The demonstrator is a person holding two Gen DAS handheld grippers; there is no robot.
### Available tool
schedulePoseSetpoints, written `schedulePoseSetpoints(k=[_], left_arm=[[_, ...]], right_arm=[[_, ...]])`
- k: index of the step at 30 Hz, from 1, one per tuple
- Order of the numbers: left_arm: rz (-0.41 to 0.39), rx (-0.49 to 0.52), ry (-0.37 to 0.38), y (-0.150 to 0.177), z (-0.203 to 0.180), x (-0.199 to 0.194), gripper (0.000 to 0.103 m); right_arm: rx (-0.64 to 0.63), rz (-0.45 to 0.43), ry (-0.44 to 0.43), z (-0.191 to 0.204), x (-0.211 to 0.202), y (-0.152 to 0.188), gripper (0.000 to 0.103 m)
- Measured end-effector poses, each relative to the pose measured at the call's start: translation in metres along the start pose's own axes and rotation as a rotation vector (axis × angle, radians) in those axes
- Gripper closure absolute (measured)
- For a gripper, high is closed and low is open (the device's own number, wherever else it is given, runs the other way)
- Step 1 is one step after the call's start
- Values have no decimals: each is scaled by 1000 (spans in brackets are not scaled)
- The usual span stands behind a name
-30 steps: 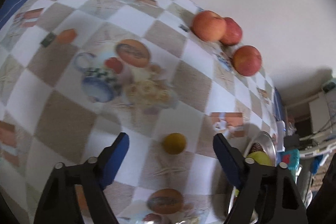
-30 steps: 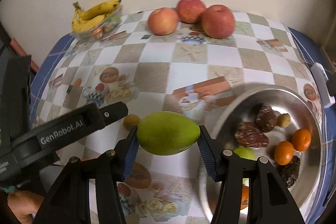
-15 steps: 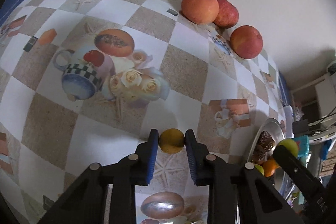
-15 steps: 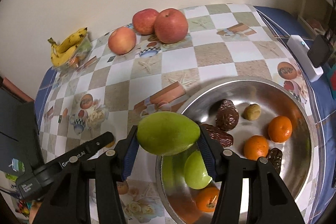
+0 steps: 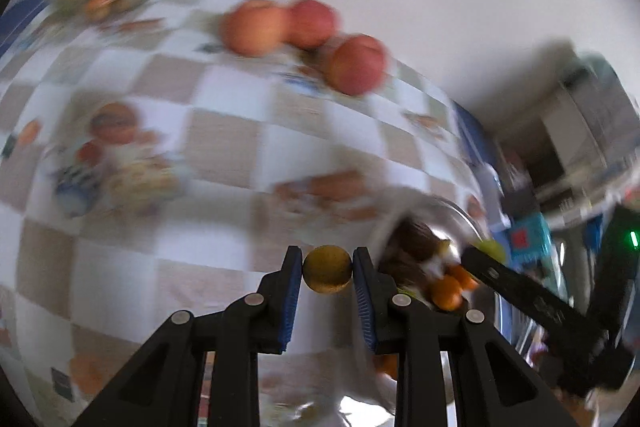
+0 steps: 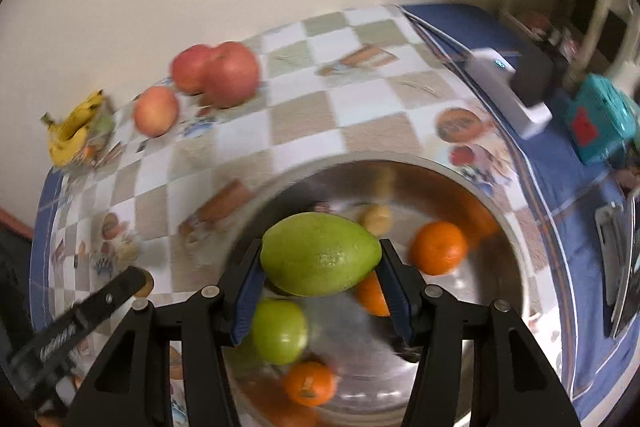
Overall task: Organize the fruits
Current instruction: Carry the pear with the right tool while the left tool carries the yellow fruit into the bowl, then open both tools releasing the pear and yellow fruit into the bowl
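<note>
My left gripper (image 5: 327, 275) is shut on a small yellow-brown round fruit (image 5: 327, 274) and holds it above the checkered tablecloth, just left of the steel bowl (image 5: 460, 209). My right gripper (image 6: 320, 269) is shut on a green mango (image 6: 320, 254) and holds it over the steel bowl (image 6: 516, 251). The bowl holds a green apple (image 6: 279, 331), several oranges (image 6: 439, 247), a small yellow fruit (image 6: 376, 219) and dark dates (image 5: 412, 247). The left gripper's finger shows at the lower left of the right wrist view (image 6: 80, 323).
Three red apples (image 6: 218, 71) lie near the wall. A bunch of bananas (image 6: 72, 131) sits on a clear tub at the far left corner. A white power strip (image 6: 508, 87) and a teal box (image 6: 600, 119) lie at the right table edge.
My left gripper has lifted the small fruit off the cloth and moved right toward the bowl. My right gripper has carried the mango further over the bowl.
</note>
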State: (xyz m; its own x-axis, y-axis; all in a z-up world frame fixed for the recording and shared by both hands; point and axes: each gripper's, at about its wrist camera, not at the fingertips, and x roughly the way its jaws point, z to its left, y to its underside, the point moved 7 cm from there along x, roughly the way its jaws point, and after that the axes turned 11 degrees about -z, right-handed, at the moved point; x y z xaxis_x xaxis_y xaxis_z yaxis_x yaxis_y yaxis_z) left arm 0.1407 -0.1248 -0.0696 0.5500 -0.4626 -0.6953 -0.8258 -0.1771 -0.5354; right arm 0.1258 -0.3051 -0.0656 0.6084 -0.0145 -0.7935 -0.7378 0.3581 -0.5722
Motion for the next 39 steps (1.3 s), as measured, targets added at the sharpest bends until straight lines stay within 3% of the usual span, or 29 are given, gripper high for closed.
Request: schedulePoseSetpoints(k=[5, 13, 24, 39], left_arm=[[11, 174, 14, 17, -42, 14, 75], [32, 248, -7, 32, -53, 31, 75], [31, 275, -16, 38, -55, 35, 75], [60, 266, -19, 41, -55, 35, 72]], right_arm=[[19, 28, 16, -13, 3, 2, 46], [12, 75, 8, -12, 14, 12, 46], [-43, 81, 44, -7, 21, 17, 46], [-41, 73, 29, -3, 19, 17, 45]])
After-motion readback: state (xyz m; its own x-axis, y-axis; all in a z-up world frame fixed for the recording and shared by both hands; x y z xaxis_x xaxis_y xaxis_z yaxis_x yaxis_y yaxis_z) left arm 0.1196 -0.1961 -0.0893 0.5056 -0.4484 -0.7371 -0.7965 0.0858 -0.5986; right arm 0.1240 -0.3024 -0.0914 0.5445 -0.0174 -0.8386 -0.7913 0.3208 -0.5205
